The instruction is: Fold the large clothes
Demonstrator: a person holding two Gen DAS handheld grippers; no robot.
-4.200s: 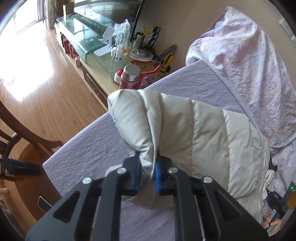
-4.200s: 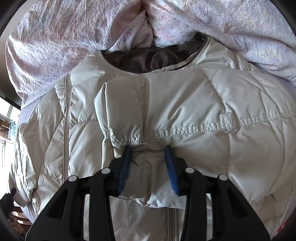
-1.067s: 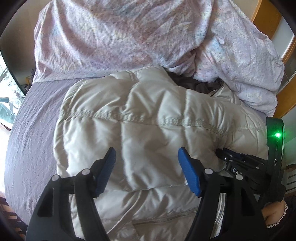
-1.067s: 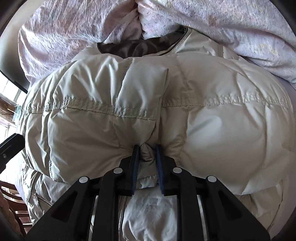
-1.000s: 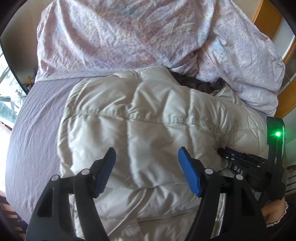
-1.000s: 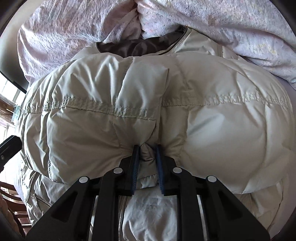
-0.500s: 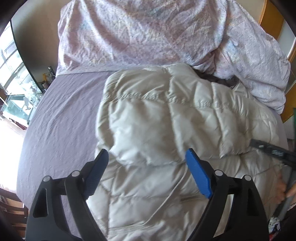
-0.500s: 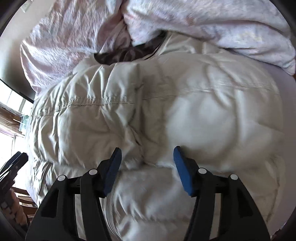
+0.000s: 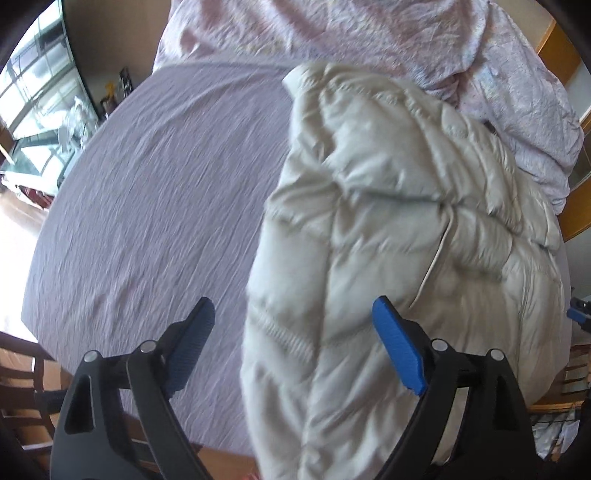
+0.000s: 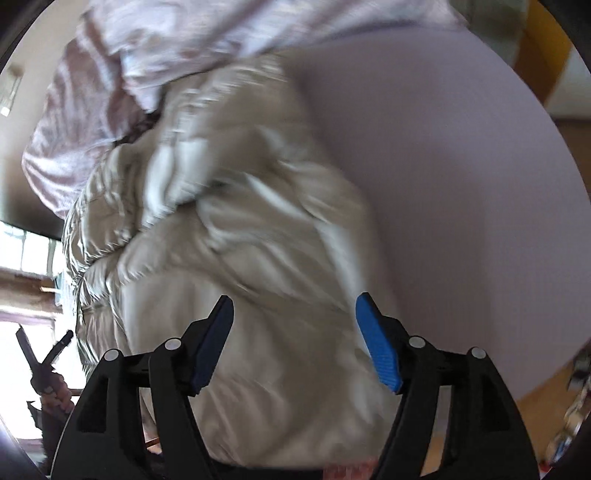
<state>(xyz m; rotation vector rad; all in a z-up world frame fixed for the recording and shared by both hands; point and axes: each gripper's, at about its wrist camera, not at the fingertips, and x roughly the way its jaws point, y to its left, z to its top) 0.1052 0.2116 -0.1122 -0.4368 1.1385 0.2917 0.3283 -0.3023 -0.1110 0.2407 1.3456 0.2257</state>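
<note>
Both jaws apart, jacket (image 9: 388, 229) beneath

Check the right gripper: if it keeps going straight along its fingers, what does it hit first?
Probably the cream puffer jacket: it fills the view between the open right gripper, nothing in between. The frame is blurred, so depth is unclear.

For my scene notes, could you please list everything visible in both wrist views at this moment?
Cream quilted puffer jacket: one, off-white, bunched on the bed's right part in the left wrist view.
Lilac wrinkled bed sheet: one, pale purple, covering the bed under the jacket.
Pink floral crumpled duvet: one, pink-white, heaped behind the jacket.
Wooden chair: one, brown, lower left beside the bed.
Left tool: one, black with blue pads, open above the jacket's edge.
Right tool: one, black with blue pads, just been opening, jacket below, not gripped.
</note>
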